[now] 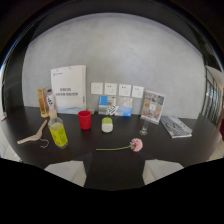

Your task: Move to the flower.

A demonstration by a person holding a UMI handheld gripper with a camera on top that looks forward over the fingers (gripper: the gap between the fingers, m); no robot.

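A pink flower (pixel 135 144) lies on the dark table (pixel 165 147), its thin green stem (pixel 112 148) stretching towards the yellow bottle. My gripper (pixel 114 172) shows only as a dark mass low in the middle, and its fingers cannot be made out against the dark table edge. The flower lies just ahead of that mass and slightly to the right, with nothing between them.
Beyond the flower stand a red cup (pixel 84 119), a white-and-green object (pixel 107 124), a yellow liquid bottle (pixel 57 131) and a glass stand with a picture card (pixel 152 106). A wooden hanger (pixel 32 135) lies left, a magazine (pixel 176 126) right. A white bag (pixel 69 89) leans on the wall.
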